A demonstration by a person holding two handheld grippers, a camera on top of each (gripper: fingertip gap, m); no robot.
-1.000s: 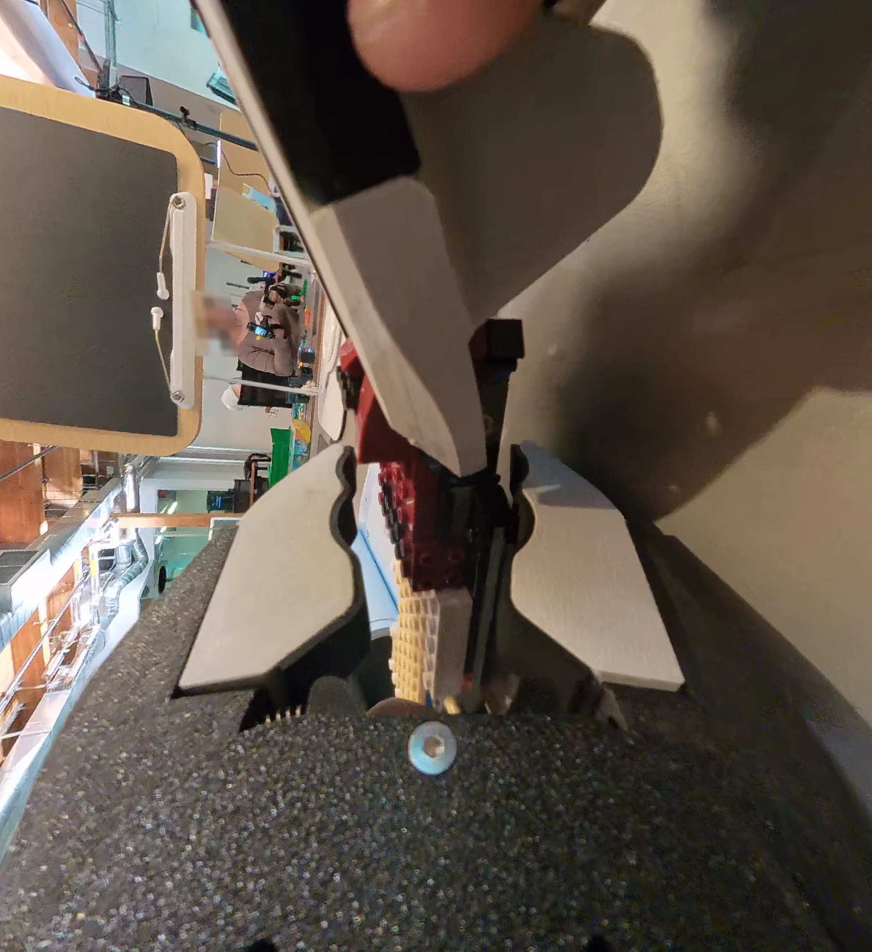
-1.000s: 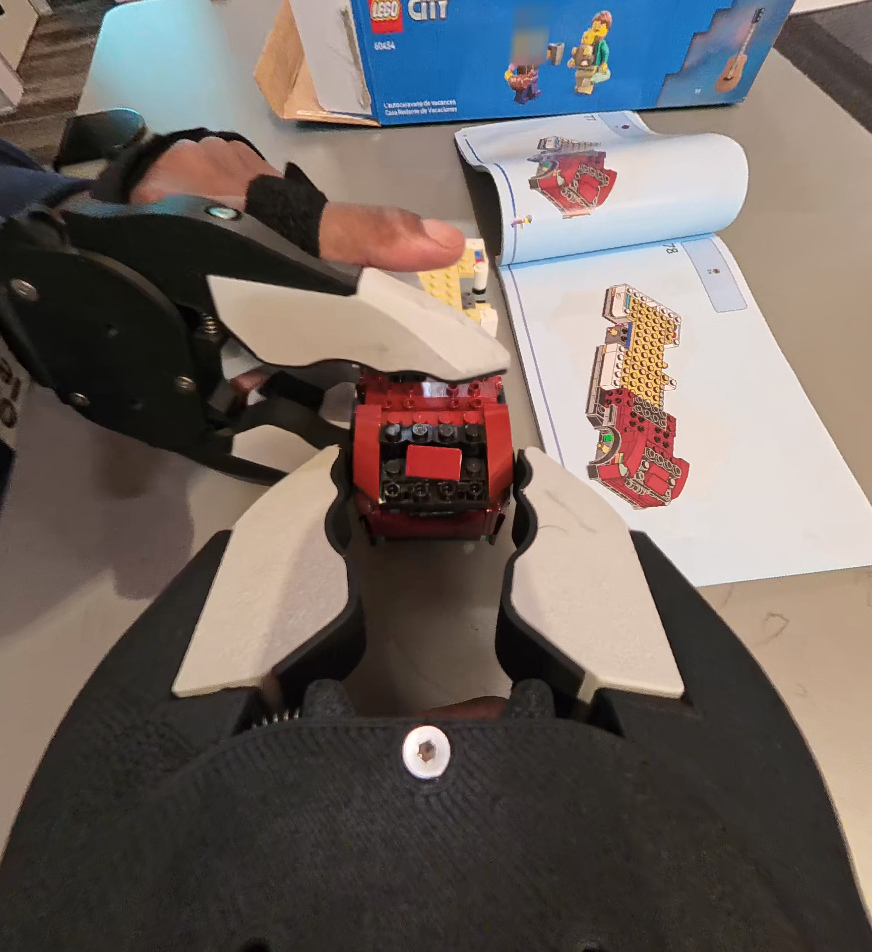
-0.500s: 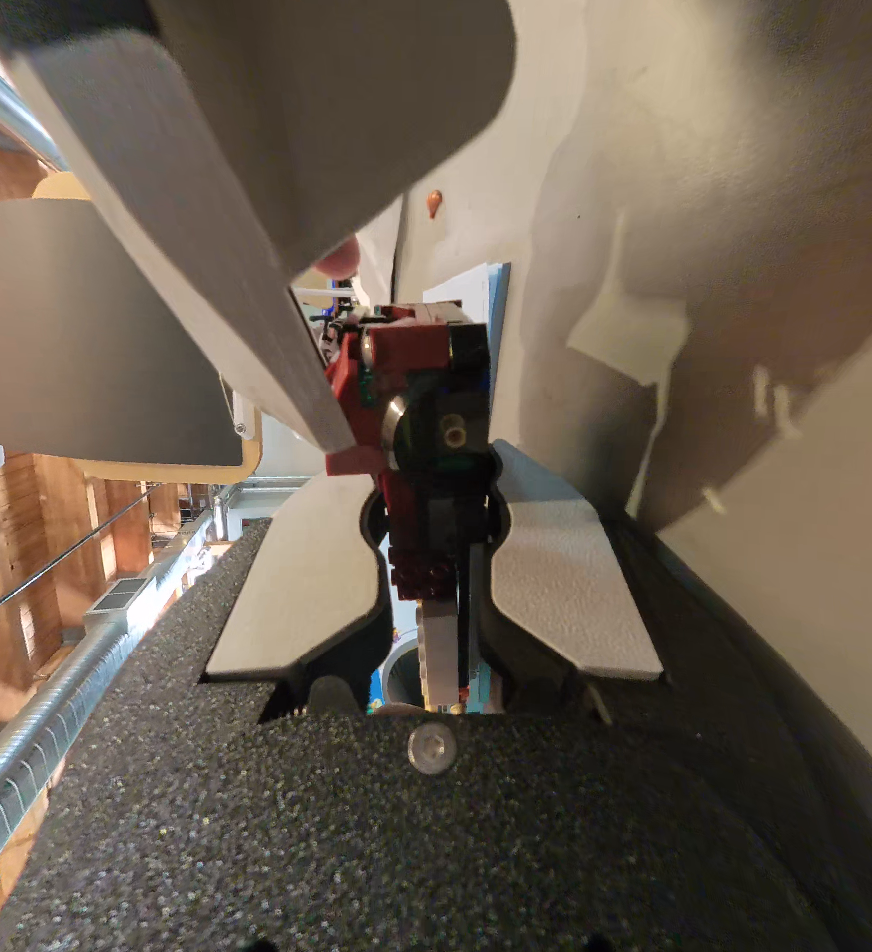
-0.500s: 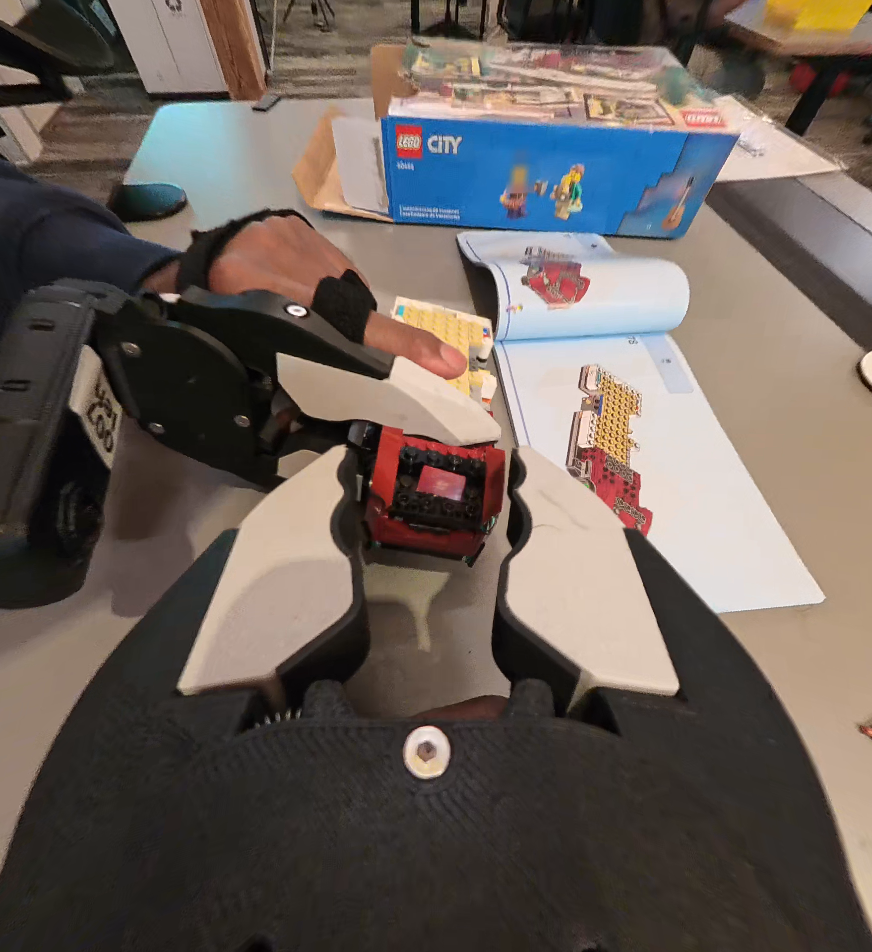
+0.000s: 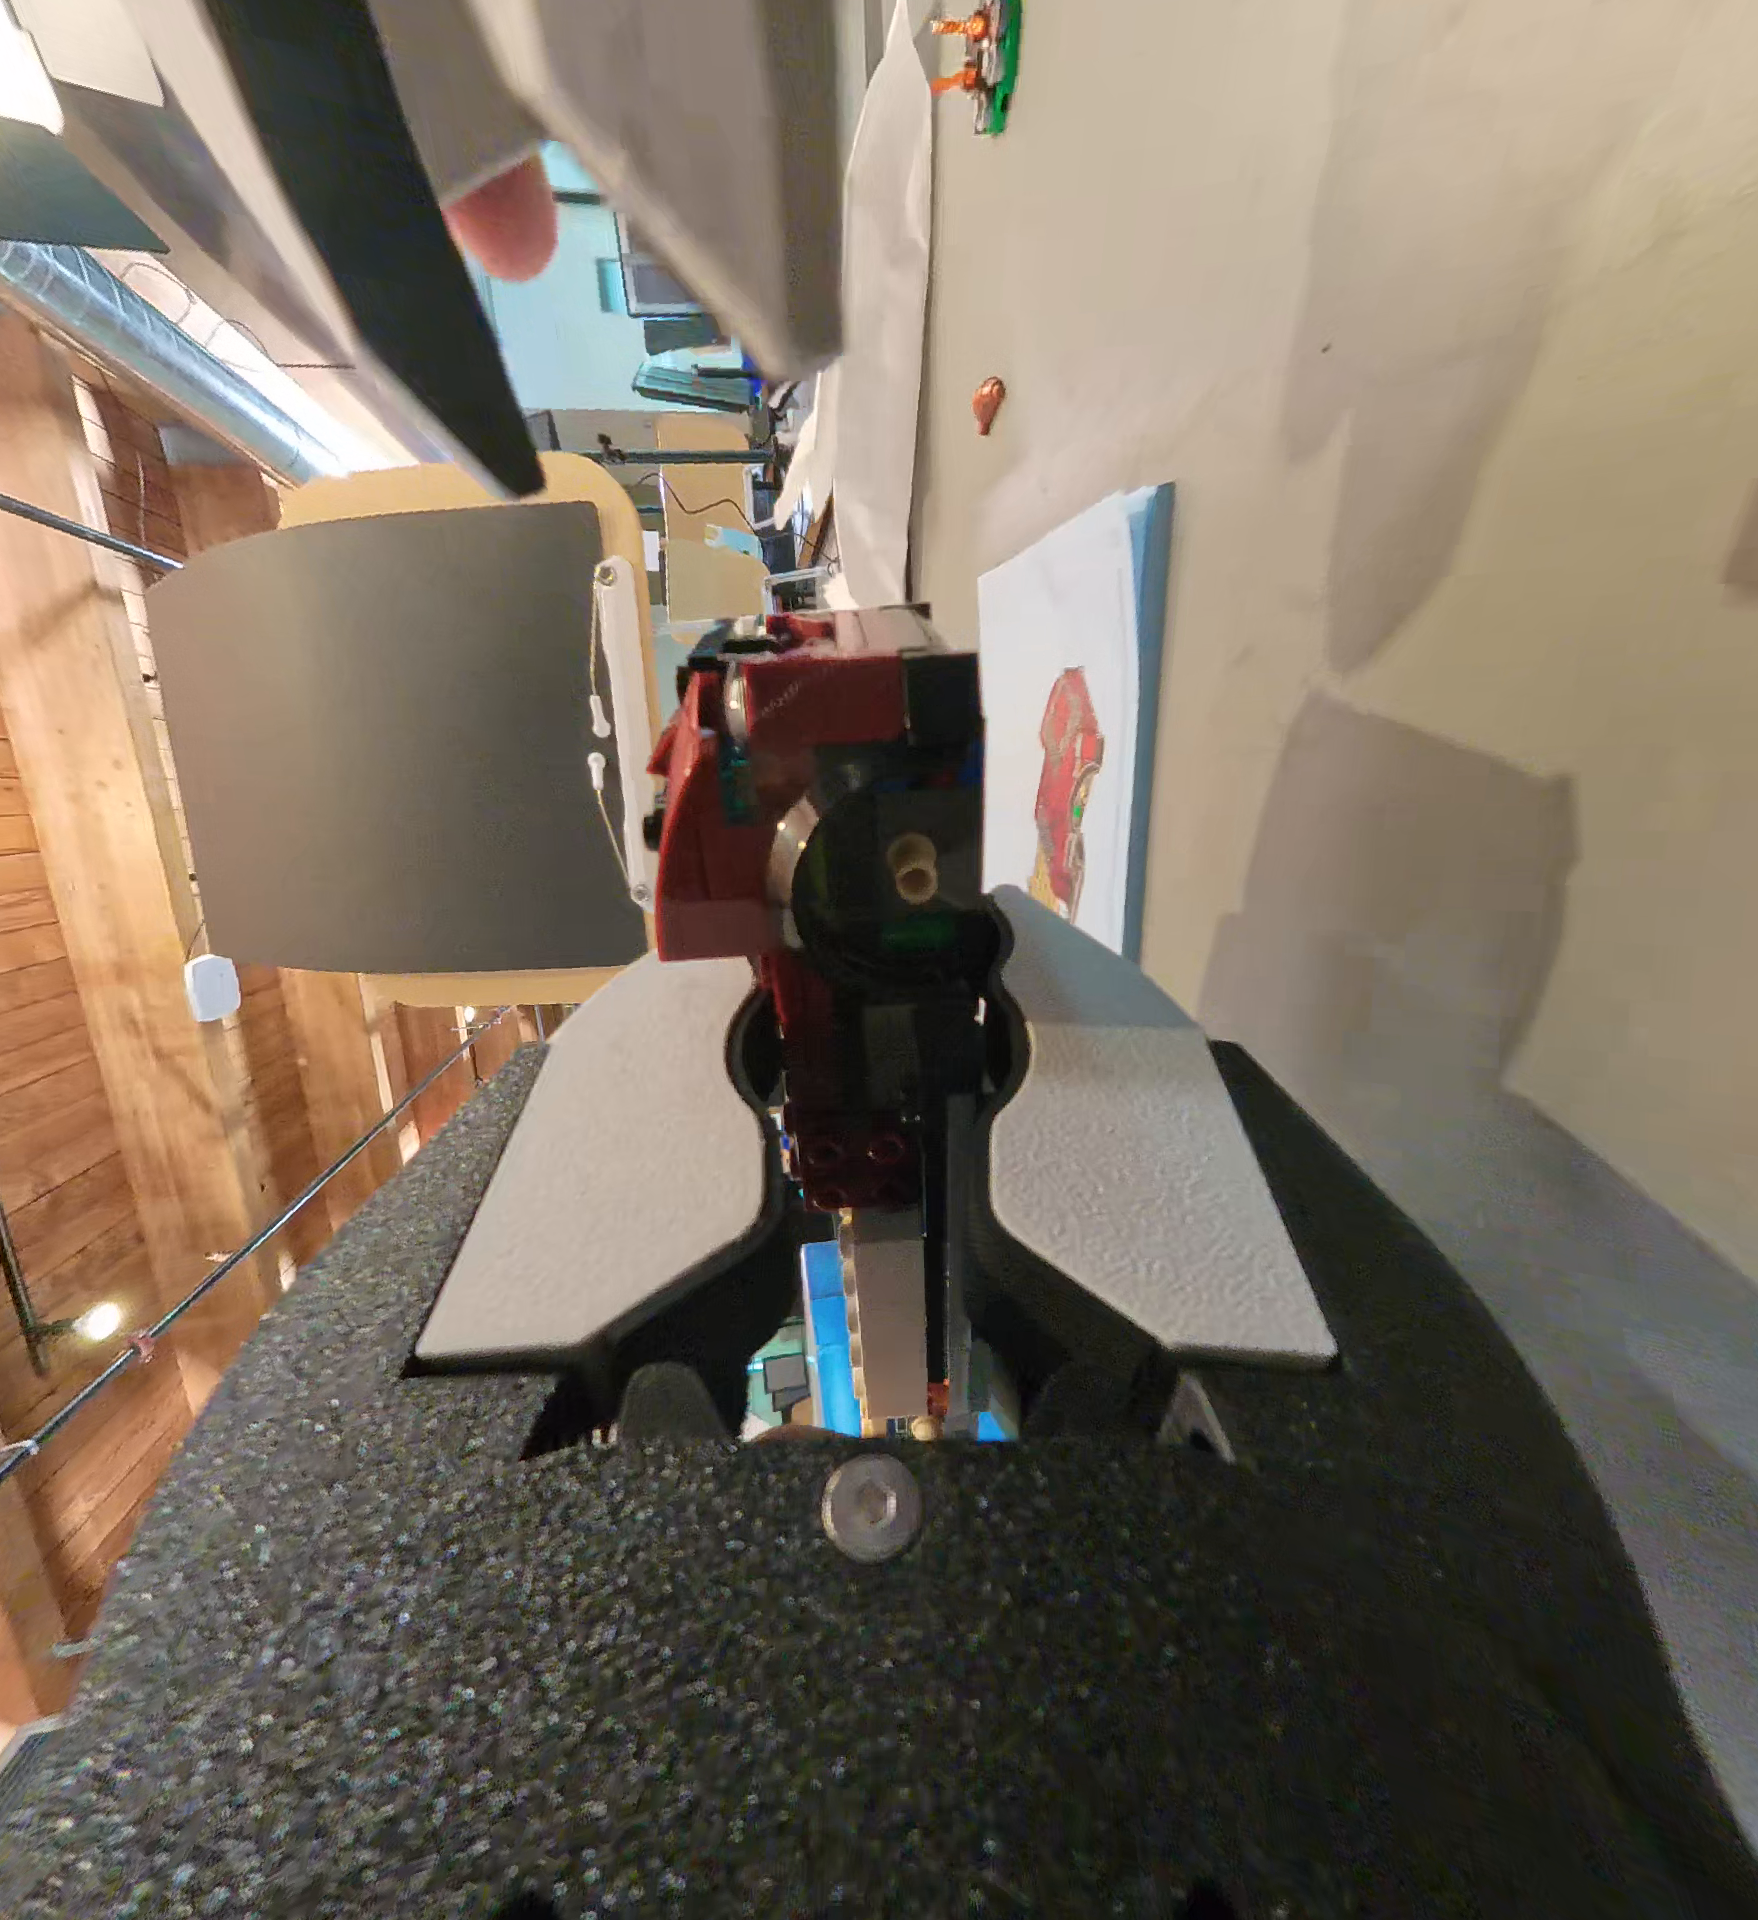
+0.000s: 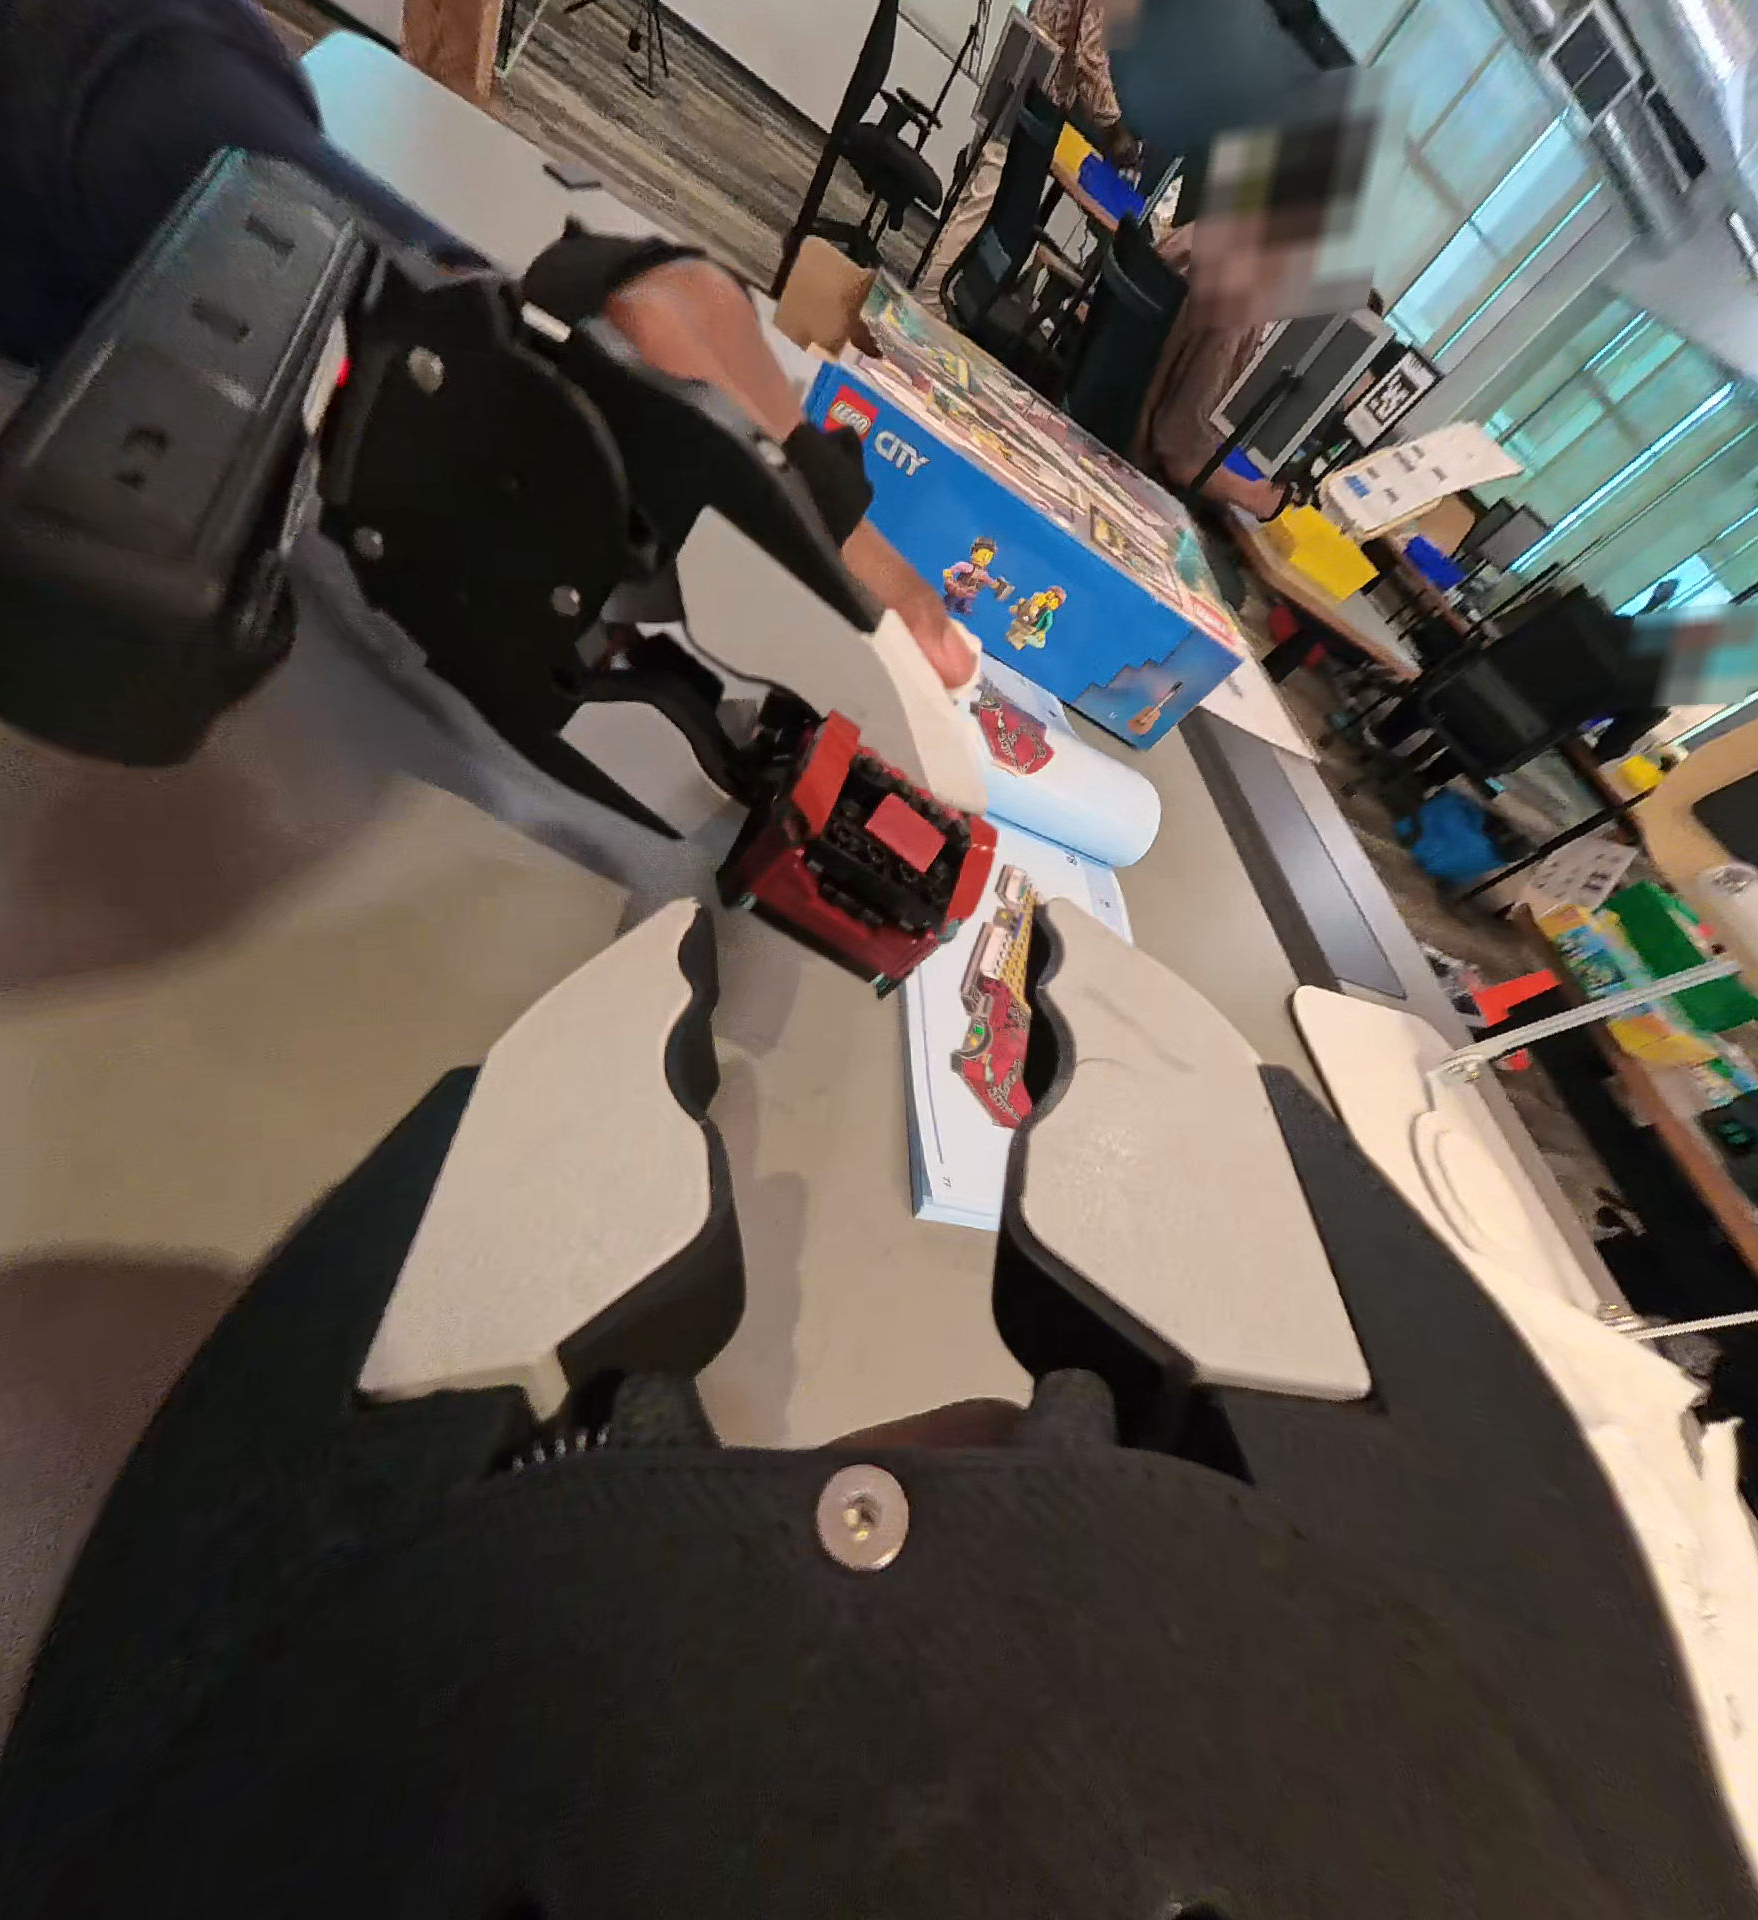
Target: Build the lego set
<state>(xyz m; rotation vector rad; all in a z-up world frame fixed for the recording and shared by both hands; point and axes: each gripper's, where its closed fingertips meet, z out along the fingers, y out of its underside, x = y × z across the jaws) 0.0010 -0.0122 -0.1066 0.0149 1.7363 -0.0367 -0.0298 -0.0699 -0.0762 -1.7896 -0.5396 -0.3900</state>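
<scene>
The right gripper (image 6: 870, 966) is nearest in its own view. Its two grey fingers (image 6: 584, 1153) stand wide apart with nothing between them, only the grey table (image 6: 179, 1091) below. It hangs just in front of the red and black brick car (image 6: 854, 847) and does not touch it.

A little farther, the left gripper (image 5: 880, 966) holds that brick car (image 5: 833, 821). In the left wrist view its fingers (image 5: 636, 1153) are narrow and press on the car's dark body from both sides, with a black wheel at the tips. In the right wrist view this gripper (image 6: 916, 727) comes in from the left, held by a gloved hand (image 6: 740, 353), and the car is tilted and lifted off the table.

Just to the right of the car lies an open instruction booklet (image 6: 1072, 821) with pictures of a red brick car. Farther back on the table stands a blue toy box (image 6: 1020, 540). A small orange piece (image 5: 989, 400) lies on the table past the booklet. Far off are chairs, desks and windows.
</scene>
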